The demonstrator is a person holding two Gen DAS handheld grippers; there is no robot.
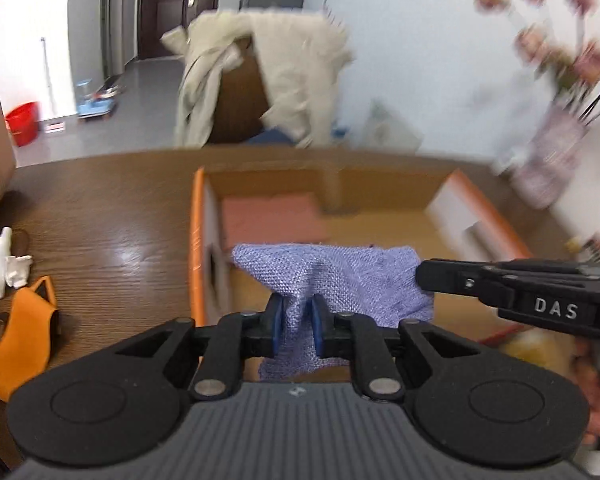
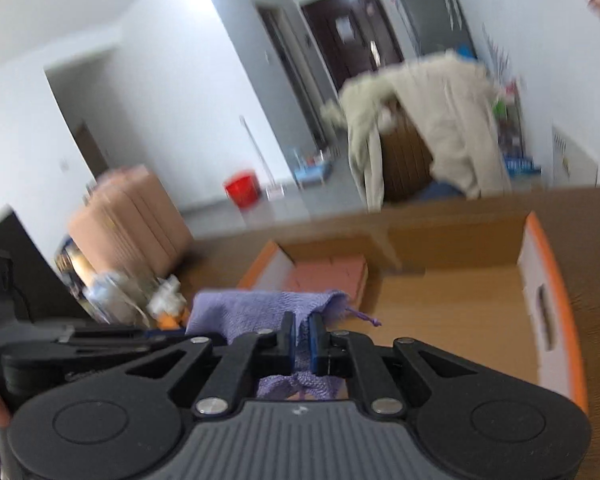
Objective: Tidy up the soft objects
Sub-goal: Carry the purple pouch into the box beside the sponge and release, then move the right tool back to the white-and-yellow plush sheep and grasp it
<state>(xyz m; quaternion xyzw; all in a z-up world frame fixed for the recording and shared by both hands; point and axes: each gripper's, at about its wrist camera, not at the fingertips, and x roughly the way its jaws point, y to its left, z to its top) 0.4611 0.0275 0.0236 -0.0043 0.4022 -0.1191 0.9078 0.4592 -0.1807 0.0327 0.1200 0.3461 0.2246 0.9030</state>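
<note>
A purple knitted cloth (image 1: 340, 276) hangs stretched between both grippers over an open cardboard box with orange edges (image 1: 198, 240). My left gripper (image 1: 298, 316) is shut on the cloth's near edge. My right gripper (image 1: 420, 276) comes in from the right and is shut on the cloth's right end. In the right wrist view the right gripper (image 2: 300, 340) pinches the cloth (image 2: 252, 312), and the left gripper's body shows at the left. A folded pink cloth (image 1: 272, 218) lies in the box's far left corner; it also shows in the right wrist view (image 2: 328, 276) inside the box (image 2: 556, 280).
The box sits on a brown wooden table (image 1: 100, 216). An orange soft item (image 1: 20, 332) and white objects (image 1: 4, 268) lie at the table's left. A vase with flowers (image 1: 552, 152) stands at the right. A chair draped with a beige coat (image 1: 268, 80) stands behind the table.
</note>
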